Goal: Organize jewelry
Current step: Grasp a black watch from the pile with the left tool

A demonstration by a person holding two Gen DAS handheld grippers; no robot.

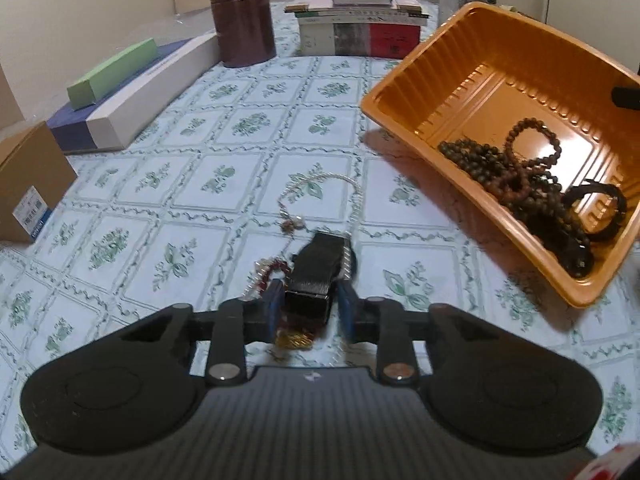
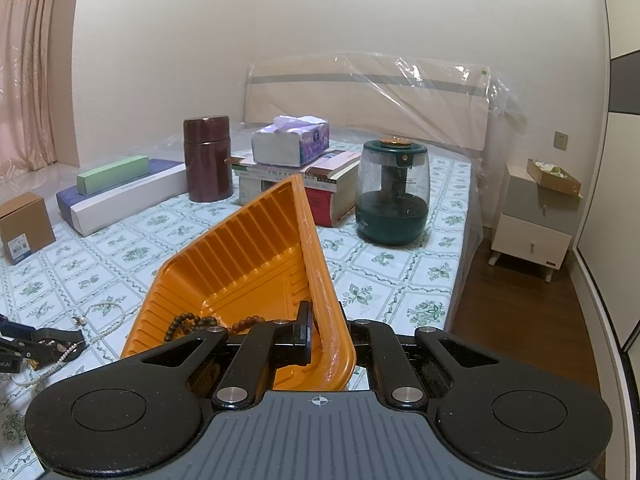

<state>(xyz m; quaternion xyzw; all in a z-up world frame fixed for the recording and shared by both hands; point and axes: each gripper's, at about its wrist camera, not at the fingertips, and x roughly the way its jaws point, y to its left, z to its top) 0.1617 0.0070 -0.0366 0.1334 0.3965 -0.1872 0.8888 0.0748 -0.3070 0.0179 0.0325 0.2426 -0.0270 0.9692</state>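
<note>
My left gripper points down at the flowered bed sheet, its blue pads closed around a black band. A white pearl necklace loops beyond the band, and one strand runs down the band's right side to the pad. A red bead bracelet and a gold piece lie just by the pads. My right gripper is shut on the near rim of the orange tray and holds it tilted. Dark bead bracelets are piled in the tray's low corner.
At the back stand a maroon canister, stacked books under a tissue box, and a green humidifier. Long boxes and a cardboard box line the left. The bed's edge drops off on the right.
</note>
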